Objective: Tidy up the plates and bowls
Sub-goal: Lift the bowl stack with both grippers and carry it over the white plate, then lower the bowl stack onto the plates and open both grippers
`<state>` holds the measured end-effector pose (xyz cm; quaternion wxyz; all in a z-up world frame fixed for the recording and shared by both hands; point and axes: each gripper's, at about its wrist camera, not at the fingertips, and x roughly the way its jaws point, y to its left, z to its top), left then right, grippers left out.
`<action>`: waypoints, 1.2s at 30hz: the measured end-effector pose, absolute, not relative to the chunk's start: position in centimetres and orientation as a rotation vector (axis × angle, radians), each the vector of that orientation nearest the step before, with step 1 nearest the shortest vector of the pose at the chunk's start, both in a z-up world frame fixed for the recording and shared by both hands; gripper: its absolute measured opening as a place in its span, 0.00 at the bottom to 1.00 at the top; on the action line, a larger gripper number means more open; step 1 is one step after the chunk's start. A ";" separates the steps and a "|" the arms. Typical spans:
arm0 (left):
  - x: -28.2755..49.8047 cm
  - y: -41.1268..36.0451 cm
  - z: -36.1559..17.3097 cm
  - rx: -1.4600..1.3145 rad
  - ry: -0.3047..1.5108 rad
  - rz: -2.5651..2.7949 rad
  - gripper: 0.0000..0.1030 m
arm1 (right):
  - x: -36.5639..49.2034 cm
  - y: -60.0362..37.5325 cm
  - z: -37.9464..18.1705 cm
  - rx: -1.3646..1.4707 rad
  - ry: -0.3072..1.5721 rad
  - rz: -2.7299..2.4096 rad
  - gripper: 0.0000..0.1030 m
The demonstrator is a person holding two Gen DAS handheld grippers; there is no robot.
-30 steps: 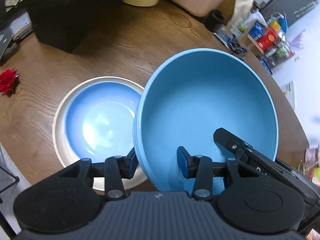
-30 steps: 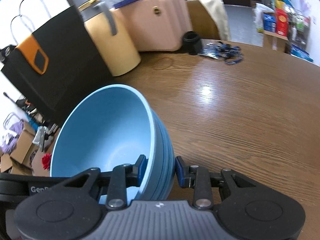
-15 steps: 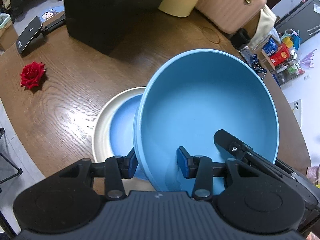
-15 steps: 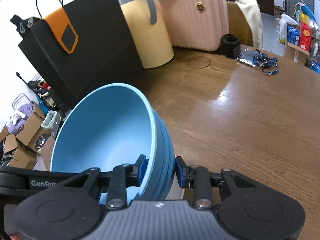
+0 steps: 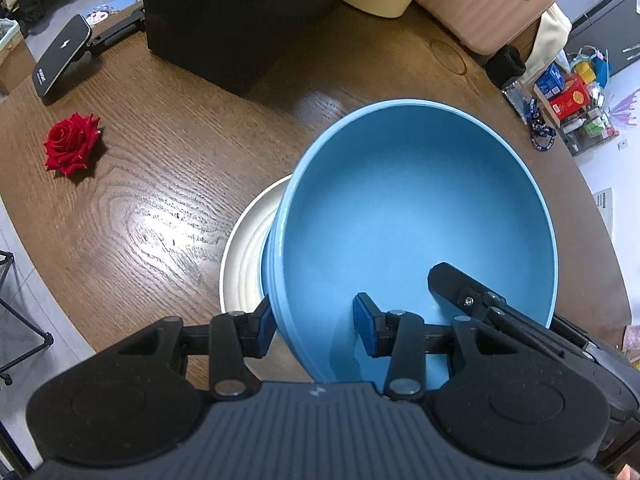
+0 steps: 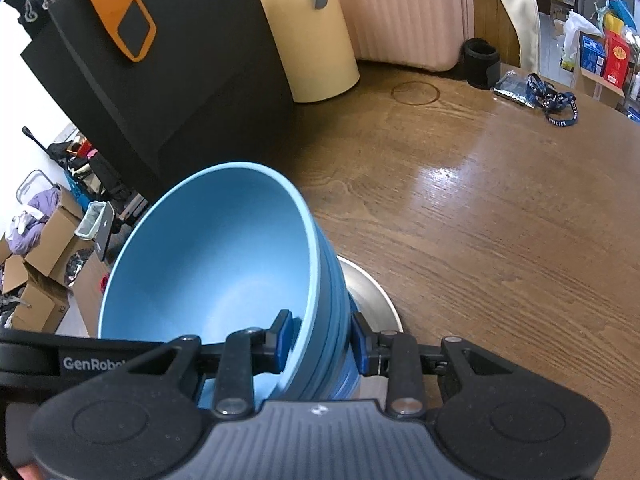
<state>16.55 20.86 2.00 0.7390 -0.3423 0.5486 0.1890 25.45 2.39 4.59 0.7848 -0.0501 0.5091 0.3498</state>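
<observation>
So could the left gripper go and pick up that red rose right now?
Probably not yet. The left gripper is busy: its jaws straddle the rim of the blue bowl, which the right gripper also grips. The rose lies unblocked on the bare table, so setting the bowl down would free it.

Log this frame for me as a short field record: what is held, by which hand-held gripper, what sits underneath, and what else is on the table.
held item: blue bowl, tilted
left hand-held gripper: clamped on the bowl's wall, one pad outside, one inside
right hand-held gripper: clamped on the opposite wall of the bowl in the same way
below the bowl: white-rimmed plate on the wooden table, partly covered by the bowl
contact between bowl and plate: cannot tell
other items: red rose, black paper bag, cream bin, pink suitcase, blue lanyard
</observation>
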 end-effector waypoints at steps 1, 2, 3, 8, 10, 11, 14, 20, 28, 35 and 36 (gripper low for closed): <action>16.5 21.0 1.8 -0.751 1.208 0.411 0.41 | 25.3 2.4 4.5 -0.109 1.102 0.750 0.29; 16.6 21.0 1.6 -0.750 1.213 0.406 0.41 | 25.3 2.4 4.4 -0.109 1.105 0.747 0.29; 16.6 21.0 1.4 -0.750 1.218 0.402 0.41 | 25.4 2.4 4.3 -0.109 1.110 0.742 0.29; 16.8 21.0 0.7 -0.745 1.237 0.383 0.41 | 25.3 2.5 3.7 -0.124 1.120 0.714 0.28; 16.9 21.0 0.6 -0.740 1.237 0.385 0.41 | 25.3 2.4 3.3 -0.129 1.129 0.698 0.24; 16.9 21.0 0.6 -0.738 1.234 0.385 0.41 | 25.4 2.3 3.1 -0.127 1.136 0.691 0.23; 17.0 21.1 0.6 -0.730 1.230 0.383 0.41 | 25.4 2.1 2.9 -0.117 1.135 0.689 0.23; 17.1 21.2 0.5 -0.727 1.227 0.374 0.41 | 25.5 2.2 2.8 -0.118 1.126 0.687 0.23; 15.9 21.9 2.7 -0.680 1.144 0.385 0.64 | 25.1 1.0 4.4 -0.066 1.092 0.688 0.61; 14.4 21.8 4.9 -0.612 1.076 0.398 0.92 | 23.7 -0.8 7.0 -0.058 1.022 0.668 0.97; 14.2 21.7 5.2 -0.606 1.066 0.395 0.97 | 23.5 -1.1 7.2 -0.059 1.023 0.665 1.00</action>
